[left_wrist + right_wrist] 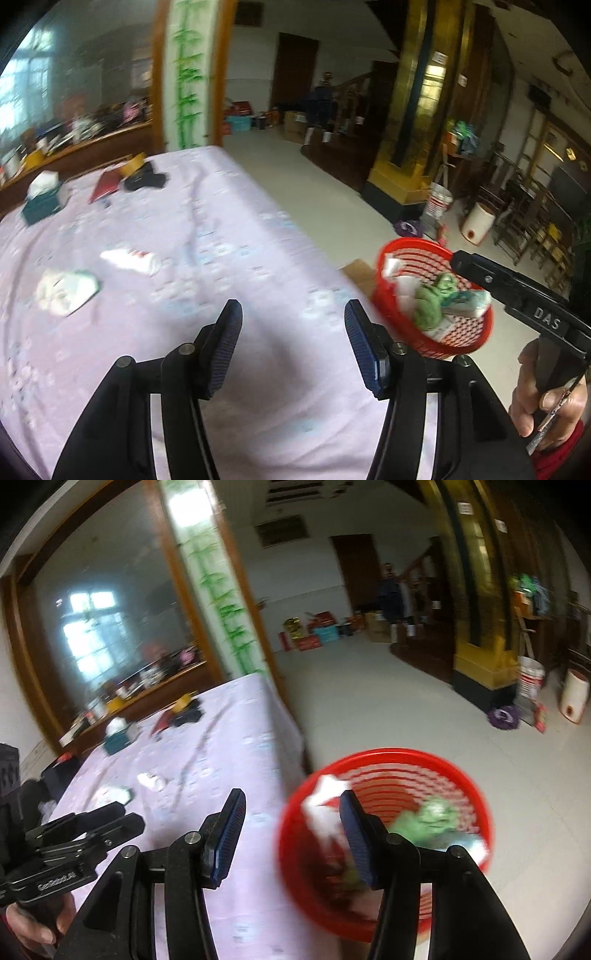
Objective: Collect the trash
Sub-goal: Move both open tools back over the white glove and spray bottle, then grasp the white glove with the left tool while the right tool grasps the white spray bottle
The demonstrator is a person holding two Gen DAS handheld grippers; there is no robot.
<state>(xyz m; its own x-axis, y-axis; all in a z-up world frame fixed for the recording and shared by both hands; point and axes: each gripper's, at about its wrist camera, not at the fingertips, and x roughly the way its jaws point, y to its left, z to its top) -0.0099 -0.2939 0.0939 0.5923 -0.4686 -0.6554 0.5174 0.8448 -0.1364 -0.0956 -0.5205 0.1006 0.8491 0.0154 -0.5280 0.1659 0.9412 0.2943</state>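
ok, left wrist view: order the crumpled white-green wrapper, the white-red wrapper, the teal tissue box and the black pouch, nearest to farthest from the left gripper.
From the left gripper:
1. Crumpled white-green wrapper, on the cloth to the left.
2. White-red wrapper, just beyond it, left of centre.
3. Teal tissue box, far left.
4. Black pouch, far end of the table.

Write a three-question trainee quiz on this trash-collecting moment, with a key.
1. True or false: the left gripper holds a piece of trash.
2. What colour is the basket that holds the collected trash?
3. Where does the crumpled white wrapper lie: A in the basket, B on the lilac tablecloth, C on the floor?

Key: 1 false, its jaws stand open and empty; 2 red; 3 B.
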